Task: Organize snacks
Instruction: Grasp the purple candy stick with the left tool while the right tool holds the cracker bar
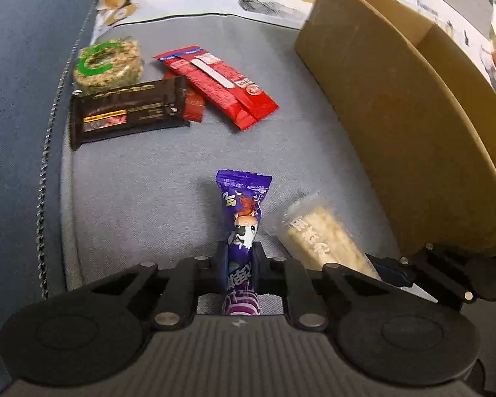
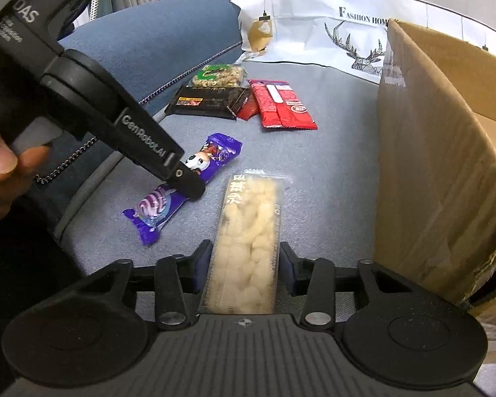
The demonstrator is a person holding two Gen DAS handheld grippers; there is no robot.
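Note:
My left gripper [image 1: 240,258] is shut on a purple candy packet [image 1: 243,205] that lies on the grey sofa cushion [image 1: 142,198]; it also shows in the right wrist view [image 2: 188,185], where the packet [image 2: 215,152] lies under its fingers. My right gripper [image 2: 244,258] has its fingers on both sides of a clear packet of pale rice snack [image 2: 248,228], touching it, on the cushion. That packet also shows in the left wrist view [image 1: 320,235]. An open cardboard box [image 2: 430,152] stands to the right.
At the back of the cushion lie a green-labelled seaweed snack [image 1: 110,61], a dark brown bar [image 1: 125,112] and red packets [image 1: 221,86]. A deer-print bag [image 2: 340,29] lies behind. The blue sofa arm [image 1: 23,99] rises at left.

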